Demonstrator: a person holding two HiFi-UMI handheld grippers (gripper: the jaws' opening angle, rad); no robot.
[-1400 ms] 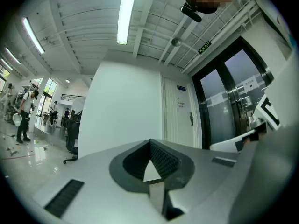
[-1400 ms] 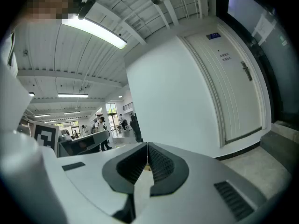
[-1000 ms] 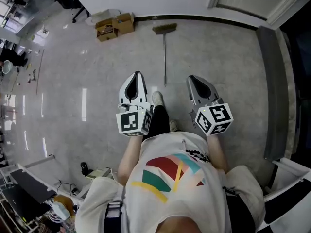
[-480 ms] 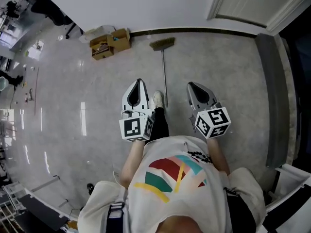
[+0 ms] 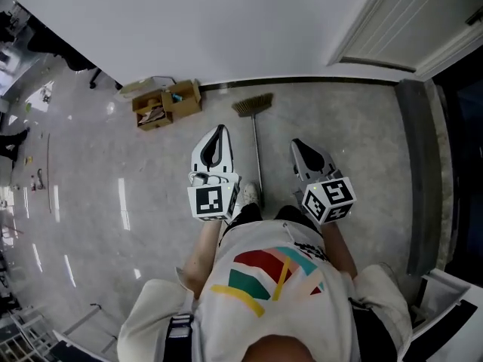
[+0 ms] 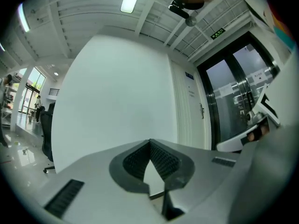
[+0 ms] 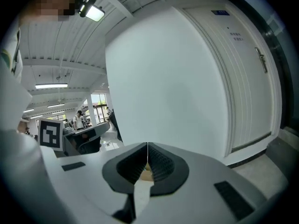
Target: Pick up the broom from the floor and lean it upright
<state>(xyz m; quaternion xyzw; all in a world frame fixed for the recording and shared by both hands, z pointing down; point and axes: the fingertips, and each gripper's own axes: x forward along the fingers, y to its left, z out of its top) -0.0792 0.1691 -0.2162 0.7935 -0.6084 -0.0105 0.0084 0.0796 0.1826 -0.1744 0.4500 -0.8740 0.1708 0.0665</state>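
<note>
The broom lies flat on the grey floor in the head view, its bristle head (image 5: 253,105) by the wall's dark baseboard and its thin handle (image 5: 258,161) running back toward my feet. My left gripper (image 5: 219,130) hangs above the floor just left of the handle, jaws shut and empty. My right gripper (image 5: 296,143) hangs to the handle's right, also shut with nothing in it. Neither touches the broom. In the left gripper view the gripper (image 6: 150,142) points level at a white wall; in the right gripper view the gripper (image 7: 147,145) faces the wall beside a white door.
Open cardboard boxes (image 5: 161,103) sit against the wall left of the broom. A white door (image 5: 423,17) is at the upper right, with a dark threshold strip (image 5: 421,172) along the right. My shoe (image 5: 248,195) stands by the handle's near end.
I have walked forward toward the wall: the broom, boxes and baseboard have come closer, and the handle now lies between the two grippers. Both grippers stayed shut.
</note>
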